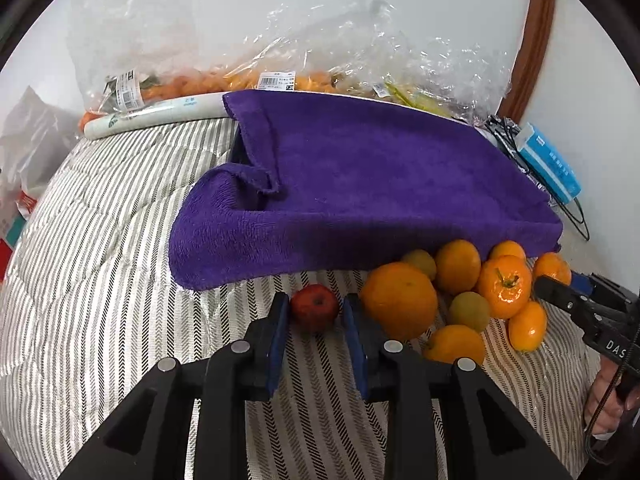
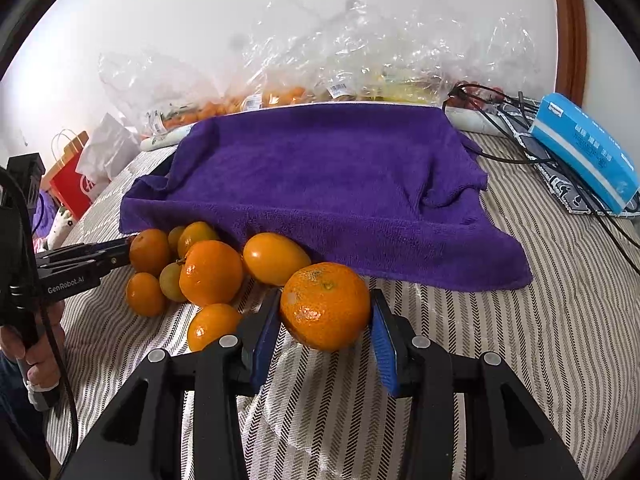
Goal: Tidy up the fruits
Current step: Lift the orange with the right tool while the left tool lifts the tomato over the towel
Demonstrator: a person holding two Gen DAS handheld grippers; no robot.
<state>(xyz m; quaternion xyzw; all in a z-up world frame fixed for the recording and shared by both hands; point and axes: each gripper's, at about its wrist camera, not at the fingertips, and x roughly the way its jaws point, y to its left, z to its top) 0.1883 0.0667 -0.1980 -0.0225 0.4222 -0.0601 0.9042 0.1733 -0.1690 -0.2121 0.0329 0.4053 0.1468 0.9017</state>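
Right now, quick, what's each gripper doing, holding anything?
Left gripper: closed on the small red fruit.
Right gripper: closed on the large orange.

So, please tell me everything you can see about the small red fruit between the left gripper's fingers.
The small red fruit looks like a tiny apple: round, dark red, slightly mottled skin, with a stem dimple facing the camera. It sits on the striped cover, in front of the purple towel. The left gripper is shut on it, a blue pad on either side. The large orange lies just beyond one finger.
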